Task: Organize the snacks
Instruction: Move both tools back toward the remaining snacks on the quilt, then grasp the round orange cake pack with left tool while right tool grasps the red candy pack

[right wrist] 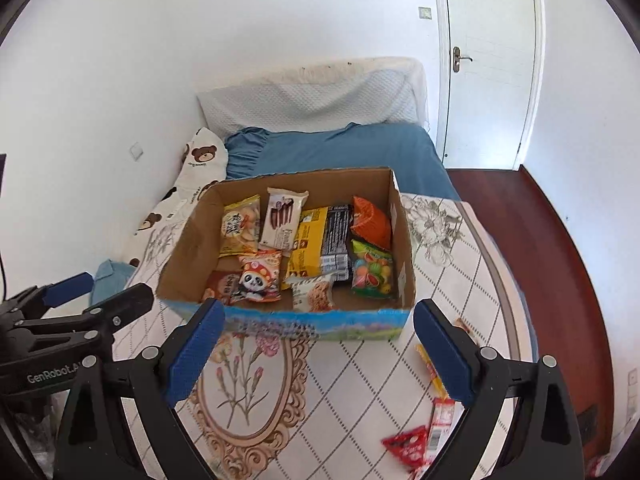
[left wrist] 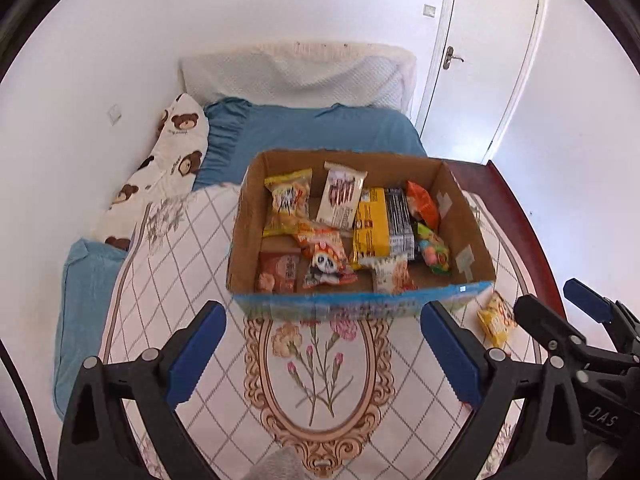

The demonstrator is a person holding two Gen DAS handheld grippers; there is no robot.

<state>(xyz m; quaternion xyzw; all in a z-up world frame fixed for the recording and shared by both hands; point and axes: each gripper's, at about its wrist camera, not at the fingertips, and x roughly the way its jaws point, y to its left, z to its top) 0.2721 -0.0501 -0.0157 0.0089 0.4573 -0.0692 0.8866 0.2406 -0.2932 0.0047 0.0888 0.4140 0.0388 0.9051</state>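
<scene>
Left hand-held gripper point(left wrist: 322, 350): mine, spread wide, empty, before the box's near wall.
Right hand-held gripper point(right wrist: 318, 354): likewise wide and empty.
Box point(right wrist: 320, 322): on the bed point(right wrist: 352, 380), already holding most snacks.
Loose snacks: yellow packet point(left wrist: 496, 320) by the box's near right corner; red packets point(right wrist: 408, 444) at the bed's right edge.
Risk: I think a careless reach could nudge the red packets off the edge.

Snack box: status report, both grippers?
Left gripper open, empty. Right gripper open, empty. Snack box holds most packets; red triangular packet loose on quilt. Nothing blocking.
</scene>
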